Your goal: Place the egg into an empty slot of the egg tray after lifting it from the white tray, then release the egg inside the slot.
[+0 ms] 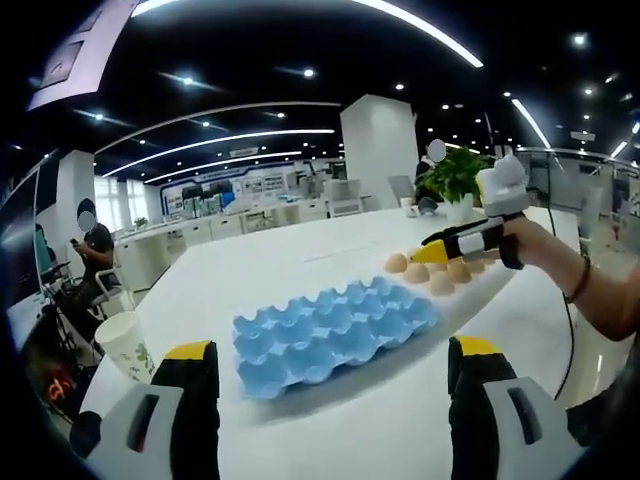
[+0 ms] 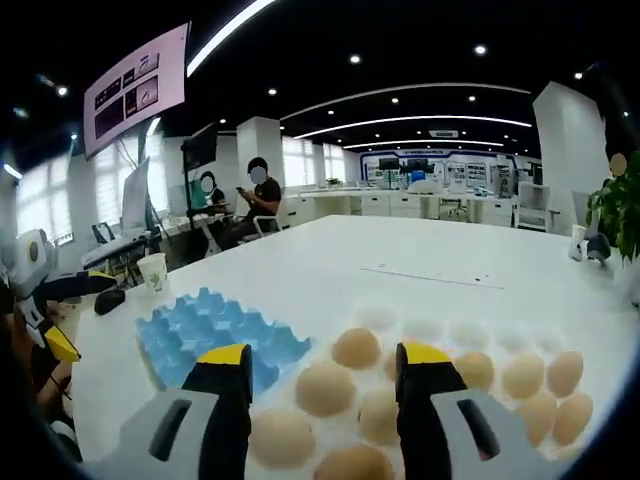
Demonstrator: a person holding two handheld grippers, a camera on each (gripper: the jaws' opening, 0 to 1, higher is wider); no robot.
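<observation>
Eggs (image 2: 325, 388) sit in the white tray (image 2: 470, 335), lower centre of the right gripper view; right gripper (image 2: 325, 372) jaws apart above them. Blue egg tray (image 1: 330, 332) centre; left gripper (image 1: 330, 375) jaws apart, holding nothing.

I see a long white table (image 1: 300, 265) running up the middle of the left gripper view. A paper cup (image 1: 126, 345) stands at its lower left edge. At far left a seated person (image 1: 92, 255) bends over something held in both hands. A white pillar (image 1: 378, 150) rises in the upper centre, and a potted plant (image 1: 455, 175) sits right of it. In the right gripper view I see a wall screen (image 2: 137, 88) at upper left, another seated person (image 2: 262, 200) left of centre, the cup (image 2: 153, 271) at left, and a dark computer mouse (image 2: 109, 299) just beside it.
</observation>
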